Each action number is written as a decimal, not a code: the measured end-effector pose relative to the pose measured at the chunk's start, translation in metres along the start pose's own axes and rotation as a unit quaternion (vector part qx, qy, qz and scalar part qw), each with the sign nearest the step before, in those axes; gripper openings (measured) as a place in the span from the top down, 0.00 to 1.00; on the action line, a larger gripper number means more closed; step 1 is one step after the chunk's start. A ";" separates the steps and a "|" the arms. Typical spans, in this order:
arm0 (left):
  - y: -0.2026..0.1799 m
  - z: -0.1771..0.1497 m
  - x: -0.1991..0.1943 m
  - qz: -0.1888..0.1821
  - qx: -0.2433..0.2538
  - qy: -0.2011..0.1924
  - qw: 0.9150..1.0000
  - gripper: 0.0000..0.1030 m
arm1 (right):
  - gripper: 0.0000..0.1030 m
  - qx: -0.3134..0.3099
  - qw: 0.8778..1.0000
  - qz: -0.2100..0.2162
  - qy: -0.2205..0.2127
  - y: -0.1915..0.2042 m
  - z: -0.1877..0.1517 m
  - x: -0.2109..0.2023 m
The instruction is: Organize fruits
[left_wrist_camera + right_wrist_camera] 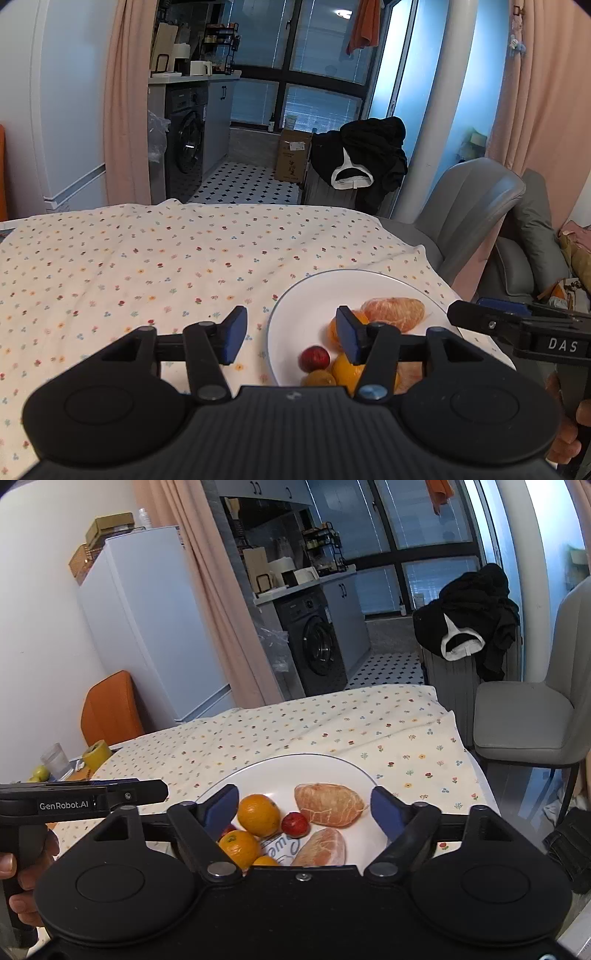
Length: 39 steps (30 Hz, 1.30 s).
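While both grippers hover with jaws apart and empty, the fruit sits together on the white plate [332, 768] on the worktop; the right gripper [304, 810] is centred over it, the left gripper [291, 334] straddling its left rim.

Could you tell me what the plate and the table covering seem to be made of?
The plate looks like glazed white ceramic: smooth, glossy, with a thin dark rim. The table covering appears to be thin woven cloth, probably cotton: matte, wrinkled, with a floral print.
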State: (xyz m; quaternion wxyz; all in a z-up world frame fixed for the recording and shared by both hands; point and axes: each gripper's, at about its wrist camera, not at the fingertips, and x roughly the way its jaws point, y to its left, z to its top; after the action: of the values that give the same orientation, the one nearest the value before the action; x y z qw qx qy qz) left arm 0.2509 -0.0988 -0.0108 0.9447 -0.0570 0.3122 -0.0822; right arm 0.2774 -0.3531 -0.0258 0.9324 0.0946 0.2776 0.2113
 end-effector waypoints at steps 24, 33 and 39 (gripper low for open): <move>0.012 -0.019 -0.076 0.020 -0.021 -0.017 0.999 0.13 | 0.00 -0.023 1.000 0.000 -0.011 0.040 -0.011 -0.043; 0.021 -0.028 -0.111 0.037 -0.020 -0.028 0.999 0.07 | 0.00 -0.033 0.999 0.000 0.000 0.060 -0.018 -0.058; 0.032 -0.038 -0.133 0.055 -0.029 -0.034 0.997 0.04 | 0.00 -0.039 0.999 0.005 0.001 0.072 -0.022 -0.066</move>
State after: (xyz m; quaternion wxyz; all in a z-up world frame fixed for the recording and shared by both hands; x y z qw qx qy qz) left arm 0.1265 -0.0437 0.0314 0.9557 -0.0702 0.2852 -0.0188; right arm 0.1904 -0.3171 0.0086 0.9340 0.0594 0.2698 0.2264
